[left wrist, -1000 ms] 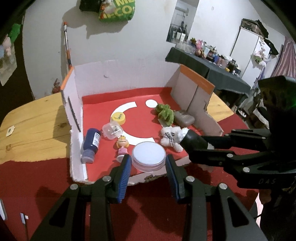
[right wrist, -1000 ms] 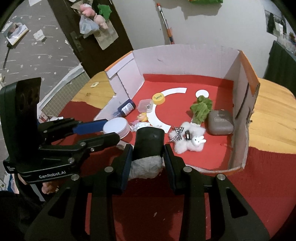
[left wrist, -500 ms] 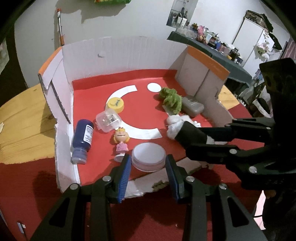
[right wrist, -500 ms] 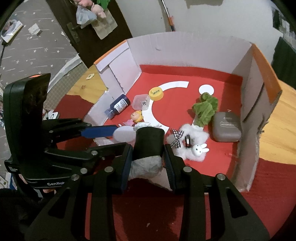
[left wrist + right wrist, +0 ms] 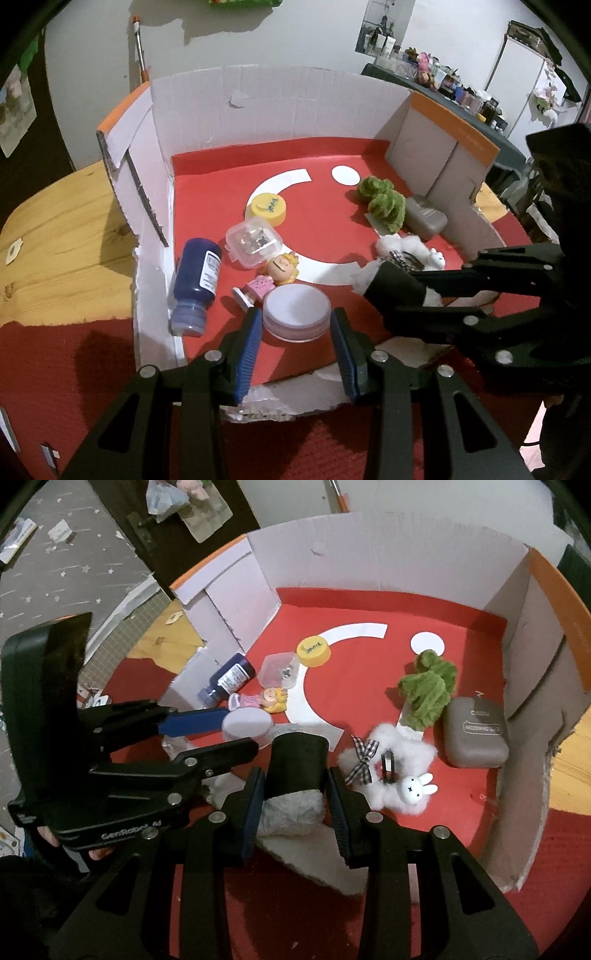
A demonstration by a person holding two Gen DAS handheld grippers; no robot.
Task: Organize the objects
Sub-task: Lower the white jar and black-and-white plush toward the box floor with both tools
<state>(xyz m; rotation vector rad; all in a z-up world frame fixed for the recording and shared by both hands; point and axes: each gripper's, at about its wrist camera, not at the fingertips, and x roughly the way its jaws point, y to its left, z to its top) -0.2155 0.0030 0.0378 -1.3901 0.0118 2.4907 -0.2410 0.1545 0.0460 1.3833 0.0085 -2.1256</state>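
Observation:
My left gripper (image 5: 296,332) is shut on a round white jar (image 5: 296,312), held over the front of the red-floored cardboard box (image 5: 280,92). The jar also shows in the right wrist view (image 5: 246,725). My right gripper (image 5: 295,797) is shut on a black and grey-white furry object (image 5: 295,775), just right of the left gripper; it also shows in the left wrist view (image 5: 393,288). In the box lie a blue bottle (image 5: 197,280), a doll figure (image 5: 273,277), a clear case (image 5: 253,242), a yellow cap (image 5: 266,208), a green plush (image 5: 384,203), a grey case (image 5: 424,218) and a white fluffy bunny clip (image 5: 391,775).
The box has white walls at the left and back and an orange-edged flap (image 5: 454,144) at the right; its front edge (image 5: 280,410) is low and torn. It sits on a red cloth (image 5: 74,350) over a wooden table (image 5: 55,240).
Both grippers have moved forward and down over the box front, each still holding its object. The box contents look closer and have not moved.

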